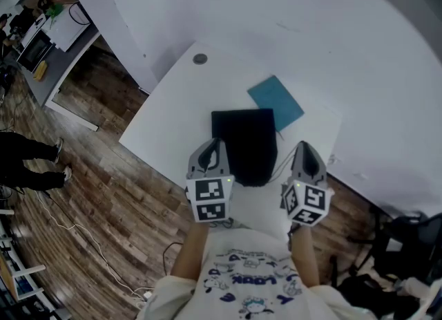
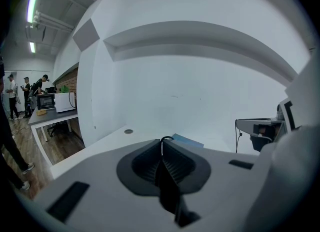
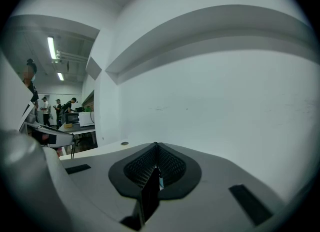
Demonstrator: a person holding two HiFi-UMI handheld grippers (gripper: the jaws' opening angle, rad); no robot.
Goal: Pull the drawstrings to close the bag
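Note:
A black drawstring bag (image 1: 245, 142) lies flat in the middle of the white table (image 1: 173, 118). My left gripper (image 1: 215, 146) hangs at the bag's left edge and my right gripper (image 1: 303, 148) at its right, both above the near half of the table. In the left gripper view the jaws of the left gripper (image 2: 162, 143) are pressed together, and a thin loop of drawstring (image 2: 163, 139) sticks up from their tips. The right gripper (image 3: 156, 147) also has its jaws closed tip to tip; no cord shows between them.
A teal flat sheet (image 1: 276, 102) lies behind the bag, and a round cable hole (image 1: 199, 59) sits at the table's far corner. A white wall runs close behind. A person's legs (image 1: 31, 151) and a cluttered desk (image 1: 41, 35) stand on the wooden floor to the left.

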